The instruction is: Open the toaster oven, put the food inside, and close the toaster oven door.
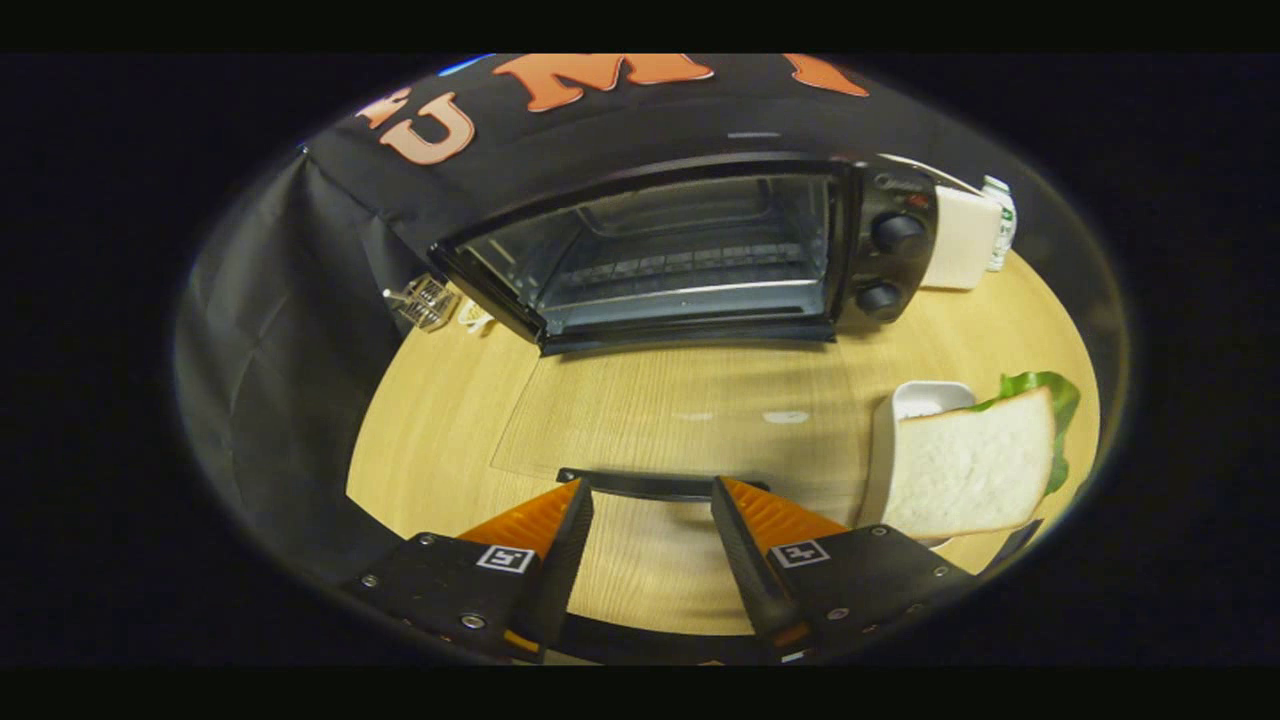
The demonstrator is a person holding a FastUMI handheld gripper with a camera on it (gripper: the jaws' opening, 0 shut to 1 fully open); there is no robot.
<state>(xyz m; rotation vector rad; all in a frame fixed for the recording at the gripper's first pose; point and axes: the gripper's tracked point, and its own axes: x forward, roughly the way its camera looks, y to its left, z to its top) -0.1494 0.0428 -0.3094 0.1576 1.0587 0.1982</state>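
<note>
The black toaster oven (690, 250) stands at the back of the wooden table with its cavity exposed and a wire rack (680, 268) inside. Its glass door (680, 420) lies folded down flat toward me, the table showing through it. The door's black handle bar (655, 487) runs crosswise right at my fingertips. My gripper (649, 486) is open, its orange fingers (545, 520) spread wide with nothing pressed between them. The food, a sandwich of white bread (970, 470) with green lettuce (1050, 395), rests on a white plate (915, 400) just right of my right finger.
Two black knobs (898, 233) sit on the oven's right panel. A white box (962, 240) and a small bottle (1000, 225) stand to the oven's right. A small clear object (428, 300) lies to its left. Black cloth walls enclose the table (440, 440).
</note>
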